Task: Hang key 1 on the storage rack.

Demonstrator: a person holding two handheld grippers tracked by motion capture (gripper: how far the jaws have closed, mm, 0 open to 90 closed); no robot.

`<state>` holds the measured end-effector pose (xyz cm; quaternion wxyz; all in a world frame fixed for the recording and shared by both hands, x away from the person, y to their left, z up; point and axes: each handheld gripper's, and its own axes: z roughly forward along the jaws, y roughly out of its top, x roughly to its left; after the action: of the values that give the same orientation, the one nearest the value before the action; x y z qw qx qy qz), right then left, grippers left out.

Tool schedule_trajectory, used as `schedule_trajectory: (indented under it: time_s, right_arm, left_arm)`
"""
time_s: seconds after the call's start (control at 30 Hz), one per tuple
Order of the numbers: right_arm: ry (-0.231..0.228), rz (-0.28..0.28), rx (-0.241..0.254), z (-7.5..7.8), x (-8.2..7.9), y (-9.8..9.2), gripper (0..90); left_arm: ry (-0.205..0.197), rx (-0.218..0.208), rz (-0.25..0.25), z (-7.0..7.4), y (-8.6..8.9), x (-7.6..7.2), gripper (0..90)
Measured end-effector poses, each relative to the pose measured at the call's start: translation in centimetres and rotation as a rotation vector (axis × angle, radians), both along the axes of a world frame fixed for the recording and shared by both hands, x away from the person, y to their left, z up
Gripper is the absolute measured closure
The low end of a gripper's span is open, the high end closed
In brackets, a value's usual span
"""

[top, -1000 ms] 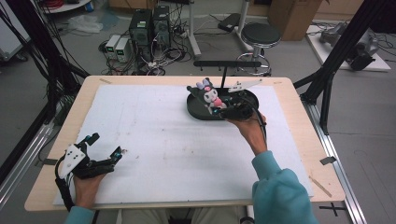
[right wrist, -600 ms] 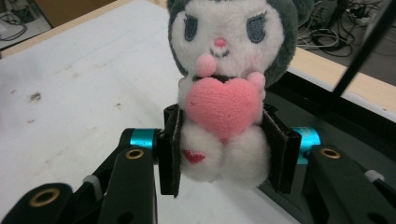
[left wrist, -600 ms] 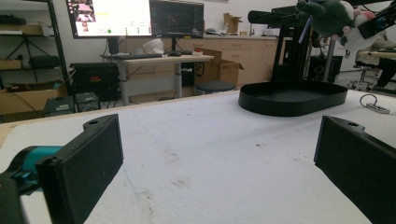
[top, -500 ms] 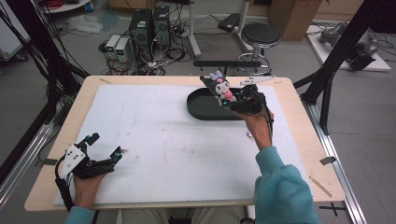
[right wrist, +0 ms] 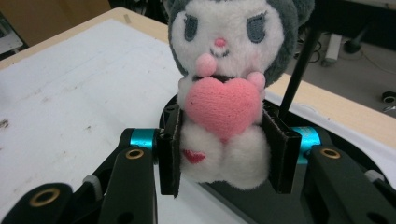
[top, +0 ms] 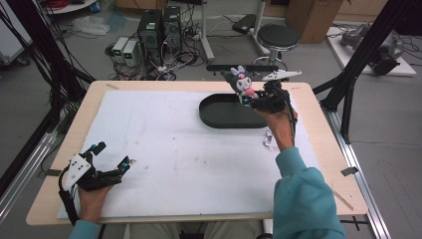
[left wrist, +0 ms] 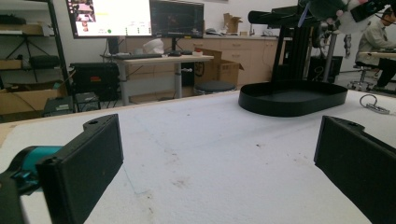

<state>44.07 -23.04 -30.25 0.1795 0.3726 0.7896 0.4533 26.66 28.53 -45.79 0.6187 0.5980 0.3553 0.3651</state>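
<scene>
A small plush doll (right wrist: 224,84) with a white face, grey hood and pink heart is clamped at its body between the pads of my right gripper (right wrist: 224,154). In the high view the plush doll (top: 241,82) hangs above the far right rim of the black oval tray (top: 219,115), with my right gripper (top: 255,99) shut on it. My left gripper (top: 115,157) rests open on the white mat near the front left corner. Its two black fingers (left wrist: 88,158) stand wide apart with nothing between them, and the black tray (left wrist: 292,96) lies farther off.
A small metal key ring (top: 268,139) lies on the white mat (top: 174,149) just in front of the tray, beside my right forearm. A black bar on a stand (top: 219,67) crosses behind the tray. The table's wooden edge (top: 328,149) runs along the right.
My right gripper has lifted the plush doll out of the tray and carried it up and to the right, toward the far right rim. The left gripper has stayed put.
</scene>
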Motion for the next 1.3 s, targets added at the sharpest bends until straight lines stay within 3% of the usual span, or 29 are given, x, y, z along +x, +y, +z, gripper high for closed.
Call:
schedule_trajectory:
  time_s: [0.23,0.67,1.07,1.3]
  right_arm:
    - [0.008,-0.021,0.004,0.7,0.9,-0.1,55.9]
    - [0.009,-0.035,0.023,0.5,1.7,-0.1,55.9]
    - [-0.012,-0.046,0.025,0.9,2.3,0.0,55.7]
    - [0.006,-0.062,0.027,0.8,2.4,-0.2,55.7]
  left_arm:
    - [0.000,-0.004,0.001,0.0,0.0,0.0,1.7]
    - [0.001,-0.005,0.002,0.0,0.0,0.0,1.7]
    - [0.001,-0.006,0.001,0.0,0.0,0.0,1.7]
    - [0.000,-0.007,0.002,0.0,0.0,0.0,1.7]
